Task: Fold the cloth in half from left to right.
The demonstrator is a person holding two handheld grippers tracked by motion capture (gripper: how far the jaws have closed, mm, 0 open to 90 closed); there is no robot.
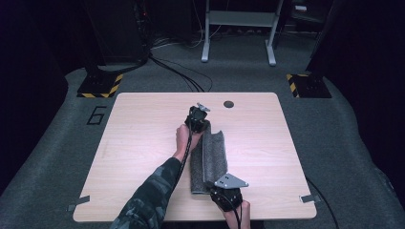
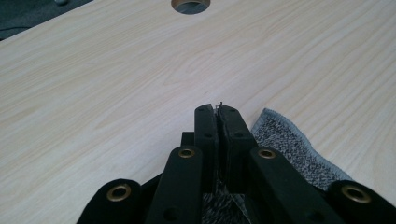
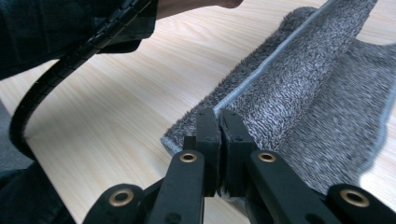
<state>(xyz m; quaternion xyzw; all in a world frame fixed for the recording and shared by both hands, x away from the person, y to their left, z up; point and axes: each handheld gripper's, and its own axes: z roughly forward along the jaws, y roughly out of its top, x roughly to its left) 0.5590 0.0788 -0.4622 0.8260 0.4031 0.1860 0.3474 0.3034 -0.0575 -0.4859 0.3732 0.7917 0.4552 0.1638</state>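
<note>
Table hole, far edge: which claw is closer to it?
Left. The left claw grips the towel's far end, a short way from the hole. The right claw grips the towel's near end, by the person's edge of the table.

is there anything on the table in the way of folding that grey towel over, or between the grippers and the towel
Nothing visible. Both grippers already pinch the grey towel: the left gripper at the far end, the right gripper on the near edge. The light wood table around it is bare; the round hole lies beyond the towel's far end.
</note>
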